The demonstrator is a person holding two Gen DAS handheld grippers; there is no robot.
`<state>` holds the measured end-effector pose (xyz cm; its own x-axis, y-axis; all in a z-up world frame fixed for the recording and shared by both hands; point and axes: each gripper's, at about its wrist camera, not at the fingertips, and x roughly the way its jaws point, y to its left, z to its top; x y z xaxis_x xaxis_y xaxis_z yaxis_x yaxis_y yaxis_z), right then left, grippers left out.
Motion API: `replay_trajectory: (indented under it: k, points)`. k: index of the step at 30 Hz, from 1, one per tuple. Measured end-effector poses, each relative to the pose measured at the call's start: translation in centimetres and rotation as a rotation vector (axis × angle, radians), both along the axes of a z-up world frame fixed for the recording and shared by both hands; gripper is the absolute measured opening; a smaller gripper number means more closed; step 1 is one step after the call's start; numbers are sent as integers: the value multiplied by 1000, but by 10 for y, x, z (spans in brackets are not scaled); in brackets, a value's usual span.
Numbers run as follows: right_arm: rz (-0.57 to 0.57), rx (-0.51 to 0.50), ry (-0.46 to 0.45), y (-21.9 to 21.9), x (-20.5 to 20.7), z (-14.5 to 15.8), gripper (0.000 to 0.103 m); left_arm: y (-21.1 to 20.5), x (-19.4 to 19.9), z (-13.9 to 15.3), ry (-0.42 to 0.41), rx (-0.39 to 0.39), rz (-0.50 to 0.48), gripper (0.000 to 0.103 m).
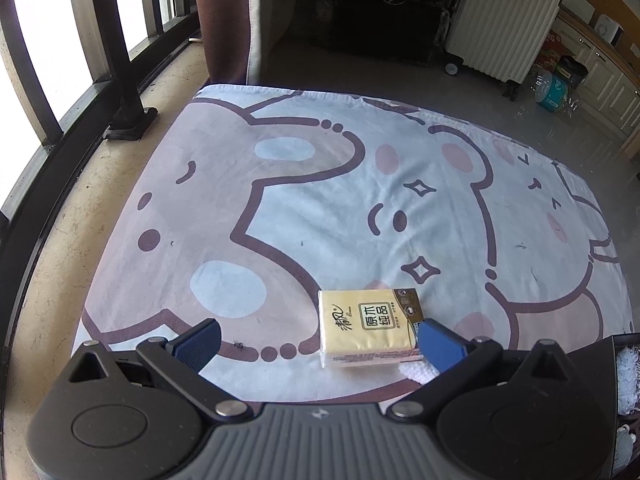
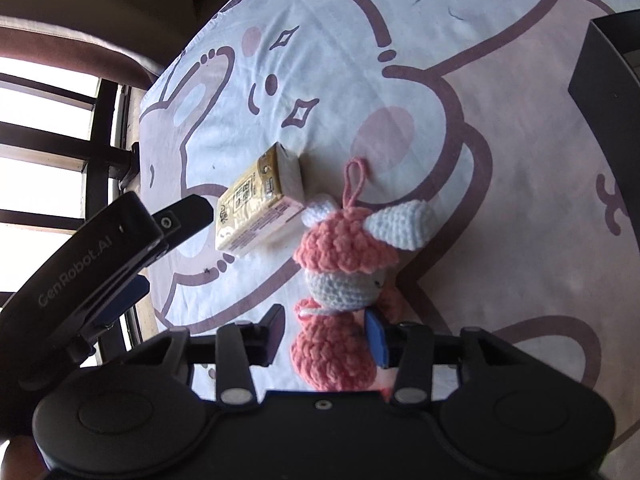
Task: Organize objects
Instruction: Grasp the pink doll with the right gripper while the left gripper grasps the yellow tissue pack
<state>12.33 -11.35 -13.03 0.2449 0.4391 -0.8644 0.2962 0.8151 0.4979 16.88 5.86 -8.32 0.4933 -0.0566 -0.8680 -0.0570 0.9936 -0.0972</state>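
Right wrist: crocheted doll (image 2: 344,264) lies between right gripper (image 2: 326,338) fingers.

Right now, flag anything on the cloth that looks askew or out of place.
Nothing is spilled or damaged. The tissue pack lies skewed against the crocheted doll, which lies on its side with its lower body between the right gripper jaws. The cartoon cloth lies flat.

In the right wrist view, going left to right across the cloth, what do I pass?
The left hand-held gripper → the tissue pack → the crocheted doll, its lower body between the right hand-held gripper fingers → the dark box at the right edge.
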Motion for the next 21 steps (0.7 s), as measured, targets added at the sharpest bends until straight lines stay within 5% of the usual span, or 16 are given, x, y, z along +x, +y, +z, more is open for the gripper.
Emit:
replay_trajectory:
  k: [3, 21]
  points:
    - [-1, -14, 15, -1, 2, -5, 33, -1, 3, -5, 11, 4, 7, 103]
    - [127, -22, -37, -32, -1, 6, 26, -30, 30, -43, 101, -46, 76, 103]
